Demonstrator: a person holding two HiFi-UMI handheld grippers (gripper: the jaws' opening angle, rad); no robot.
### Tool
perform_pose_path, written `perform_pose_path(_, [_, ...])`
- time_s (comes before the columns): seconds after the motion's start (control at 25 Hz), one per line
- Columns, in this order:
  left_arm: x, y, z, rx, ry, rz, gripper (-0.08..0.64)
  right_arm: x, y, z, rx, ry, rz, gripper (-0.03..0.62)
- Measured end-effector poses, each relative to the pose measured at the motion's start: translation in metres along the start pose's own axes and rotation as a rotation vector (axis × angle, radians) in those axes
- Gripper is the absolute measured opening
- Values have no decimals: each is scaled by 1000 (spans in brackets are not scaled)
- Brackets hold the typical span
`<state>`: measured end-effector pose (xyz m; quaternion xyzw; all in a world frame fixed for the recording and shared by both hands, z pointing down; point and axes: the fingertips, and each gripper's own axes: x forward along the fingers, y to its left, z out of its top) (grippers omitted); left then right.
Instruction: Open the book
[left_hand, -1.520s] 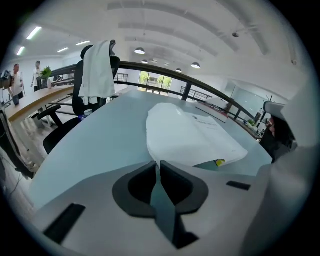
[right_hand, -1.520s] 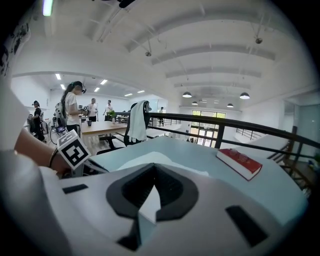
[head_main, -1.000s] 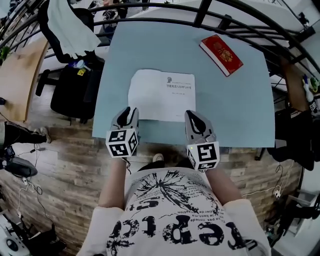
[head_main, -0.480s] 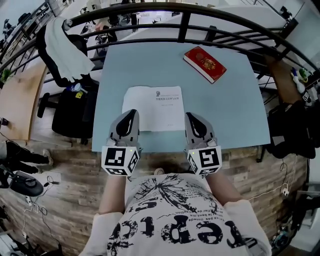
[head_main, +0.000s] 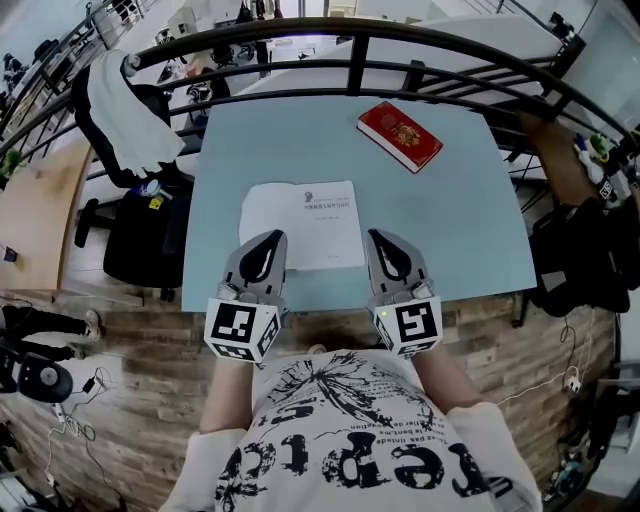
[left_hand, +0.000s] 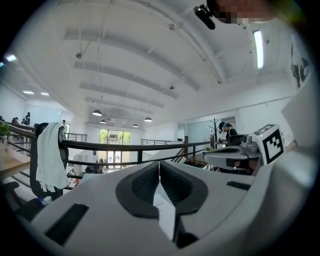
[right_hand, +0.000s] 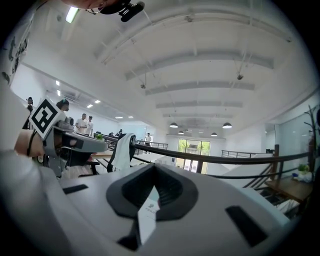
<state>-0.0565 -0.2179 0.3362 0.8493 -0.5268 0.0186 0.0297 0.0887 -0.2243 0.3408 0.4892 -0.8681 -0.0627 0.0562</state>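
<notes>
left gripper (head_main: 269, 244) and right gripper (head_main: 384, 242) point level, side by side. both jaws are closed, seemingly pinching the book (head_main: 300, 212) by its edge.

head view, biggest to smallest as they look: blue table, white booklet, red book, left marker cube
1. blue table
2. white booklet
3. red book and left marker cube look about alike; the cube is nearer the camera, so unranked

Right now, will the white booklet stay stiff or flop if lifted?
Probably flops: the white booklet shows a thin paper edge between the jaws of the left gripper and right gripper. Being thin, likely light. Held by its near edge, the far end may sag.
</notes>
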Motion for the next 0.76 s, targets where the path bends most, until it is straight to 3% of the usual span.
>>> perform_pose_path(0.16, [-3,0,7,-26,-13,2,23,0,3,1,-2,3,13,9])
perform_pose_path(0.44, [-2,5,0,-3,12,9,23,5,11,5,-52,-1,38,9])
perform_pose_path(0.76, [-1,7,1,21,7,22,23,6,13,3,-41,9,45,9])
